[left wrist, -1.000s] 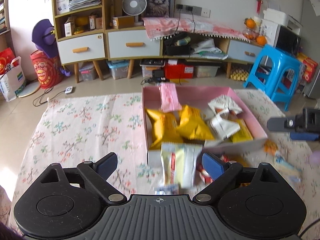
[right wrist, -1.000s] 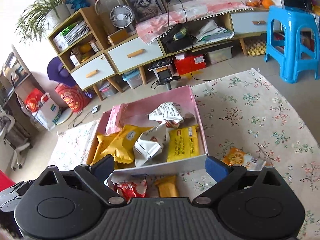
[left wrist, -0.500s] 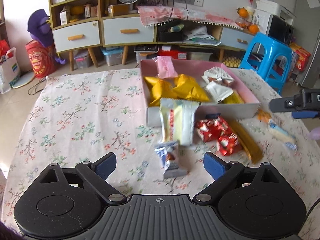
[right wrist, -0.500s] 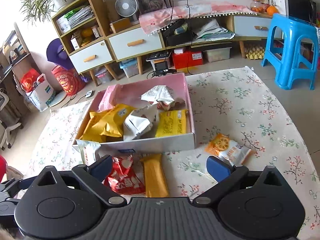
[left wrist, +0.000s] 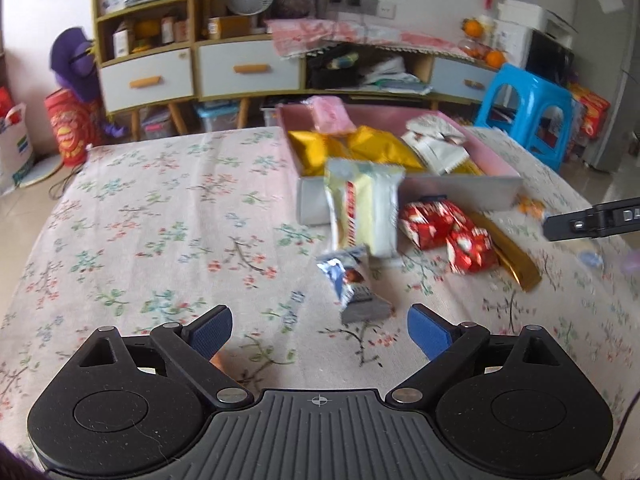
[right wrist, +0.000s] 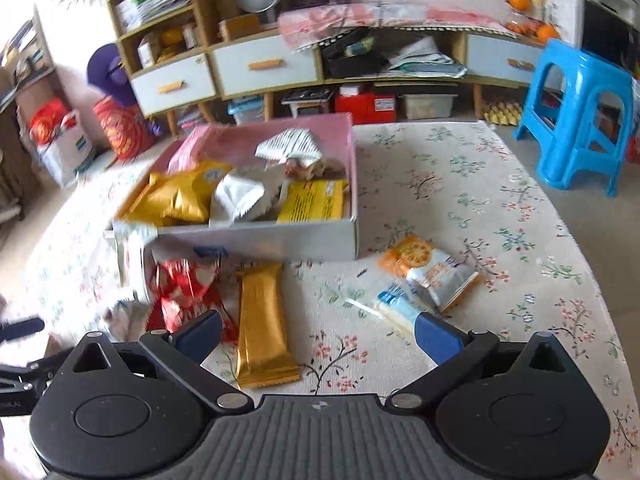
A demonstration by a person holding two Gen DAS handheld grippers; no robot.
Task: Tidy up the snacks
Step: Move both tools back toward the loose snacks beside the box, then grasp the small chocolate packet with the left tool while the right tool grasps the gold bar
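A pink box (left wrist: pixel 460 190) (right wrist: pixel 256 240) on the floral cloth holds several snack packs. A cream pack (left wrist: pixel 366 210) leans on its front wall. In front lie red packs (left wrist: pixel 444 226) (right wrist: pixel 184 292), a gold bar (right wrist: pixel 262 320) (left wrist: pixel 508 252), a small silver-blue pack (left wrist: pixel 352 280), an orange-white cracker pack (right wrist: pixel 430 268) and a pale blue stick (right wrist: pixel 400 308). My left gripper (left wrist: pixel 320 332) is open and empty, just short of the silver-blue pack. My right gripper (right wrist: pixel 318 338) is open and empty over the gold bar's near end.
The floral cloth (left wrist: pixel 160 216) (right wrist: pixel 500 208) covers the table. Beyond its far edge stand a cabinet with drawers (left wrist: pixel 200 68) and a blue stool (right wrist: pixel 580 112). The other gripper shows at the right edge of the left wrist view (left wrist: pixel 592 220).
Both grippers have pulled back from the box toward the table's near side, so the loose snacks in front of it now show. Both stayed open and empty.
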